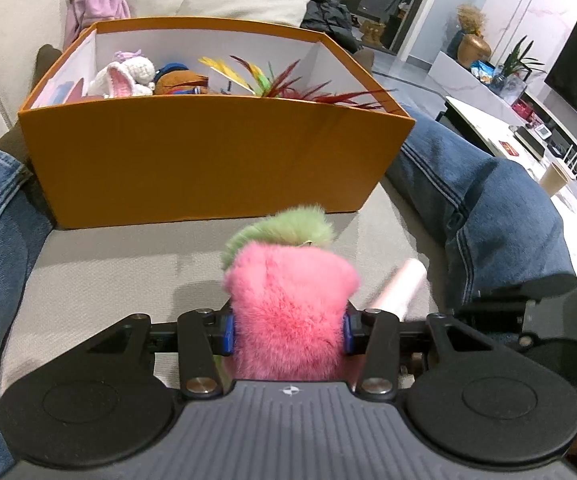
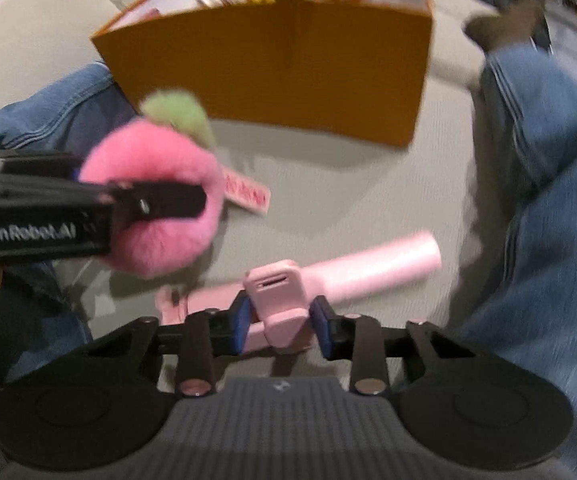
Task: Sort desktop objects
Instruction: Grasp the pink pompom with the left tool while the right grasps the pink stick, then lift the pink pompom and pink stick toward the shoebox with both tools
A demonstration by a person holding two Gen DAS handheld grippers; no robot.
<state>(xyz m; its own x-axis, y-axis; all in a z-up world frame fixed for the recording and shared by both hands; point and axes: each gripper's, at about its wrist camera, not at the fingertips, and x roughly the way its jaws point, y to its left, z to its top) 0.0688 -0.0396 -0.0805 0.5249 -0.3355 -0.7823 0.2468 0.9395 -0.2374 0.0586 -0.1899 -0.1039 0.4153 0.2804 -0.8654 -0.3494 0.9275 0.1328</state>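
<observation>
Left tool point(image 1: 288, 330) clamping pink plush point(image 1: 290, 312), orange box point(image 1: 208, 160) beyond

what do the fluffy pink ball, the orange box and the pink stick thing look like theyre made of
Fluffy pink ball with green tuft: soft fur, probably synthetic; fine fibres stand out at its edges.
Orange open-topped box: matte card or paperboard; thin flat walls, white inside.
Pink handled stick: likely smooth plastic with a faint sheen; blur leaves this uncertain.

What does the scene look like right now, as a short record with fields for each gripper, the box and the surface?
left gripper: shut on pink fluffy toy with green top
right gripper: around pink handheld device, pads close to its sides, contact unclear
orange box: open, holds plush toys and feathers
surface: grey cushion, between the person's legs in jeans
</observation>
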